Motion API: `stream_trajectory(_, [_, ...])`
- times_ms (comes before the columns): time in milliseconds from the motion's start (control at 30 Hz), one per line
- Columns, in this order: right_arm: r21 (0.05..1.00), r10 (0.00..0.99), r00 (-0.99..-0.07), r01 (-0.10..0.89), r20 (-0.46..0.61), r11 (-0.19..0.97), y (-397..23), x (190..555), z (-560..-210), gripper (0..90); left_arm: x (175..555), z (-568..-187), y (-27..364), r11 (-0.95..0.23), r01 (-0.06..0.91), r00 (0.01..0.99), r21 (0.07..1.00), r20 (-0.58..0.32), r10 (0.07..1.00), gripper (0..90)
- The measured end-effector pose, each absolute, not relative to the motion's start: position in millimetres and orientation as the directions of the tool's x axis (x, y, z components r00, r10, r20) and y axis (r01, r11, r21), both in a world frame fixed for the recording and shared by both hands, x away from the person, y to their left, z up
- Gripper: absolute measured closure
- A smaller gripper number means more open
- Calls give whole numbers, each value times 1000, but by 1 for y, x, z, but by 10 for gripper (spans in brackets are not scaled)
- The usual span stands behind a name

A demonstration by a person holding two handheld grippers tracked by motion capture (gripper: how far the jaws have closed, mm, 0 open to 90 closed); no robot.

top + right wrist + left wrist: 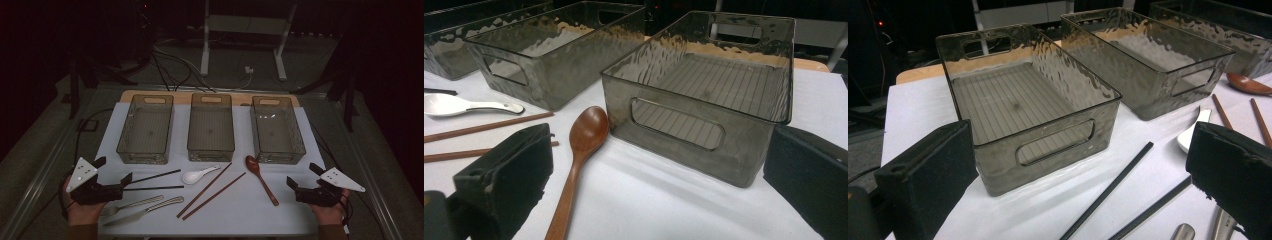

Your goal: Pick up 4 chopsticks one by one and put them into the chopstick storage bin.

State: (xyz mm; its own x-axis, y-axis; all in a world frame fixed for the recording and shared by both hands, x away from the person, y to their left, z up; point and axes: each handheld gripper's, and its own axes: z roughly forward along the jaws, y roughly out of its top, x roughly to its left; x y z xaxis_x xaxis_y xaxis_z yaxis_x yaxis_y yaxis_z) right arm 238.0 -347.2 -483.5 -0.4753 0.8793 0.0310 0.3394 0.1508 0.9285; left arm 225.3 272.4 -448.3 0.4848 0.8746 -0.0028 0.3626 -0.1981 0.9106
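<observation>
Both hands rest at the near edge of the table, nothing picked up yet, so this looks like the start of sorting cutlery into the three smoky bins. L gripper point(112, 176) sits at approx 8 o'clock on the white mat, jaws apart and empty, aimed toward the black chopsticks point(152, 182), which lie just off its tips at 3 o'clock from it. R gripper point(304, 179) sits at approx 4 o'clock, jaws also apart w/ nothing between them; the brown wooden spoon point(262, 179) lies near, at 9 o'clock from it, bowl end close to the right bin point(301, 146).

In the middle lie a white soup spoon point(199, 175) and brown chopsticks point(211, 190); a fork and knife point(142, 207) at 6 o'clock, near the L hand.

Next move, I'd guess: L goes fwd to pinch the black pair low and mid-length, then lifts toward the left bin point(121, 144). Thin sticks on a flat mat, so they could easily slip.
</observation>
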Motion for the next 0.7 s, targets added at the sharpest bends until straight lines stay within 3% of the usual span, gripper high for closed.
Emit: stream_trajectory(700, [930, 886, -463, 339, 34, 141, -350, 239, -484, 0, 251, -433, 263, -329, 406, 558, 852, 53, 828, 9])
